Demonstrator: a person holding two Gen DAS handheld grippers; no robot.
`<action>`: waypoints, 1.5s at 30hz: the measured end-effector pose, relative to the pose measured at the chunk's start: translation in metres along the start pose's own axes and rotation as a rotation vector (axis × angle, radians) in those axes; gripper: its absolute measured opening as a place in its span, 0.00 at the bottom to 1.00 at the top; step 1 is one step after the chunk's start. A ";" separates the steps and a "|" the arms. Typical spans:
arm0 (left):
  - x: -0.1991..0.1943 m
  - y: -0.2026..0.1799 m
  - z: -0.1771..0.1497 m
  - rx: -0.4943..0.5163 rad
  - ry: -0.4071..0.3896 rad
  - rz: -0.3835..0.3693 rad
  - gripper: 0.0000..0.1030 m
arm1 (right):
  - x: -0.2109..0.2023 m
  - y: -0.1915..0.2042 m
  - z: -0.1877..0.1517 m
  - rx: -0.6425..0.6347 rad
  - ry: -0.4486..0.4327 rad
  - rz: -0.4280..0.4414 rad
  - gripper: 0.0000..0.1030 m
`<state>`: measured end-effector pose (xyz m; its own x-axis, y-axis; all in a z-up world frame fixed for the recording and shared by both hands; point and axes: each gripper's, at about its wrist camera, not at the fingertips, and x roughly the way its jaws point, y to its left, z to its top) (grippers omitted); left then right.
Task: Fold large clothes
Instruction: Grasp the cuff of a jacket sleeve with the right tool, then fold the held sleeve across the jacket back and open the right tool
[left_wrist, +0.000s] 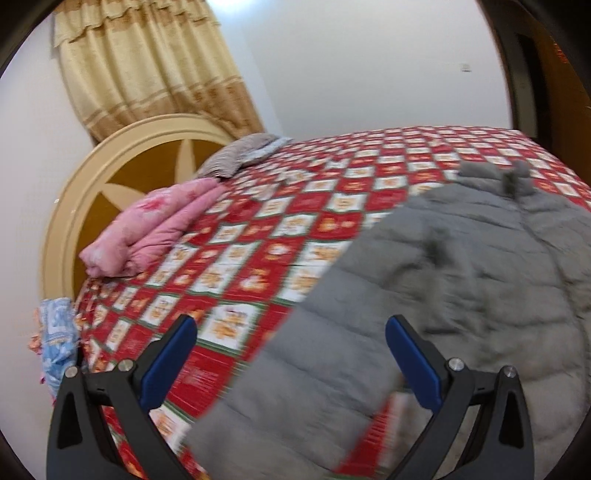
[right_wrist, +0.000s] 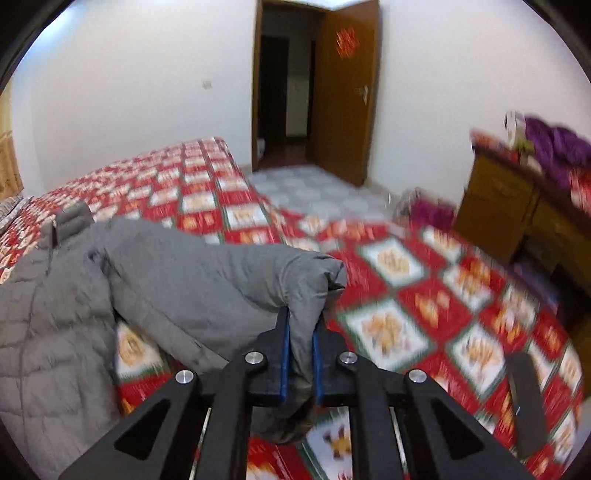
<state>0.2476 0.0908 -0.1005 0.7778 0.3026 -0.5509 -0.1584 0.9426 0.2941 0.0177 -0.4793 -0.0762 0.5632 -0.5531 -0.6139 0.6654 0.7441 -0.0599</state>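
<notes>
Over by the round headboard a folded pink quilt is lying on the bed, with a striped grey pillow sitting just behind it and a yellow curtain hanging above. The bed is wearing a red and white checked cover. The left gripper is hovering low over the near part of the bed with its blue pads standing wide apart and gripping nothing; the edge of the jacket is showing in the gap between them, though whether it is touching them is unclear in the blur. The grey padded jacket is lying spread across the cover, its collar pointing toward the far side. Further right, the right gripper is pinching the end of the jacket's sleeve, its pads squeezing in narrowly on a fold of grey cloth, and the sleeve is arching up off the cover. Beyond it a brown door is standing open, and a wooden cabinet at the far right is carrying a heap of purple cloth.
</notes>
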 end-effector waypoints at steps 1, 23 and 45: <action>0.008 0.009 0.002 -0.009 0.008 0.022 1.00 | -0.006 0.009 0.011 -0.016 -0.029 0.011 0.08; 0.085 0.061 -0.033 -0.040 0.136 0.121 1.00 | -0.052 0.275 0.045 -0.453 -0.250 0.253 0.07; 0.102 0.063 -0.042 -0.010 0.144 0.161 1.00 | 0.008 0.464 -0.050 -0.672 -0.089 0.449 0.10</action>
<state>0.2913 0.1869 -0.1714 0.6473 0.4654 -0.6037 -0.2797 0.8818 0.3798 0.3069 -0.1200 -0.1483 0.7619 -0.1551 -0.6288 -0.0533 0.9526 -0.2996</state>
